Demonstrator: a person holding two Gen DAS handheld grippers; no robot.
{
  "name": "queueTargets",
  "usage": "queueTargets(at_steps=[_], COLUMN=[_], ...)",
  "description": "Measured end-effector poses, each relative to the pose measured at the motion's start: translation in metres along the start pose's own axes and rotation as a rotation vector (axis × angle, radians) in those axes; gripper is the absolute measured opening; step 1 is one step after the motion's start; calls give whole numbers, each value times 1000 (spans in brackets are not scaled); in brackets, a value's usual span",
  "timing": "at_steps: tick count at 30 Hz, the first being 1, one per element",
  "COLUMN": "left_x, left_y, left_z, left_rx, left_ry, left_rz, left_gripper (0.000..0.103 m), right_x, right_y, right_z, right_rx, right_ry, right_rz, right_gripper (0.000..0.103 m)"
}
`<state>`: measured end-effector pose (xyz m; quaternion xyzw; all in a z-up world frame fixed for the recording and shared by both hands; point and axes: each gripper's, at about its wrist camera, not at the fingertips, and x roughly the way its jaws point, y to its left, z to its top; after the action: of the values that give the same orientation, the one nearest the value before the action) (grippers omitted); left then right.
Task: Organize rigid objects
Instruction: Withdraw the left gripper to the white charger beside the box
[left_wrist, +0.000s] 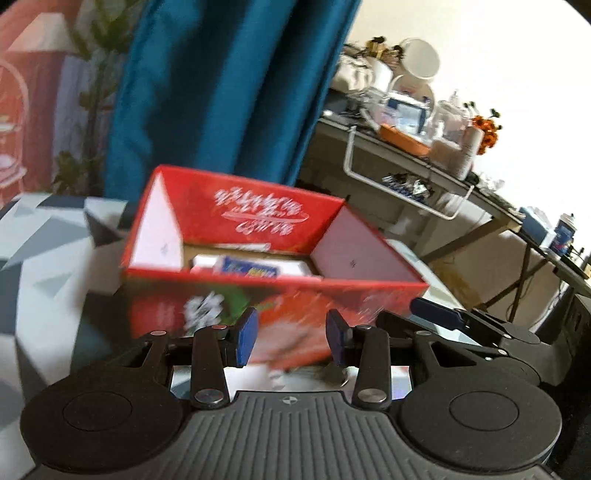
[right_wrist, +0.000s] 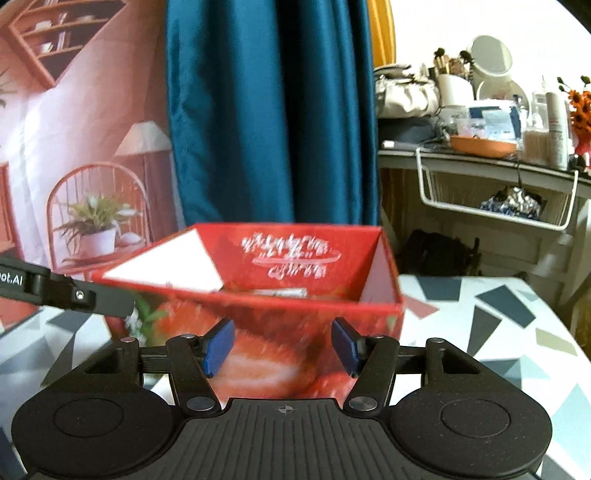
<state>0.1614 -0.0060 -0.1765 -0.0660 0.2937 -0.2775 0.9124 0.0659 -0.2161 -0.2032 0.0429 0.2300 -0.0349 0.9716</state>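
Red box (left_wrist: 266, 295) sits just ahead of both hand-held grippers, left (left_wrist: 291, 338) and right (right_wrist: 282, 345), jaws apart, empty

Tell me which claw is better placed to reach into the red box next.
Left, probably. The left claw is open and looks down into the red box, showing the small cartons inside; the right claw sits lower, facing its front wall.

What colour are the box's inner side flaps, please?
White, against the red box; clearest in the left wrist view.
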Motion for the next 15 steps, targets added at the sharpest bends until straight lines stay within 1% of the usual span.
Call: queueTargets(at_steps=[3,8,12,15], left_x=[0,2,8,11], left_y=[16,33,43,47], left_z=[-9,-25,-39,-44], left_rx=[-43,-83,-97,-100], left_ry=[21,61,102,118], left_rz=[24,55,72,86], left_gripper=[42,42,42,42], right_x=[4,13,18,21], right_y=[8,22,29,30], right_z=[-12,-28,-40,-47], right_rx=[-3,-13,-25,-23], right_ry=[45,114,157,185], right_rz=[19,55,70,67], right_gripper=[55,55,55,55])
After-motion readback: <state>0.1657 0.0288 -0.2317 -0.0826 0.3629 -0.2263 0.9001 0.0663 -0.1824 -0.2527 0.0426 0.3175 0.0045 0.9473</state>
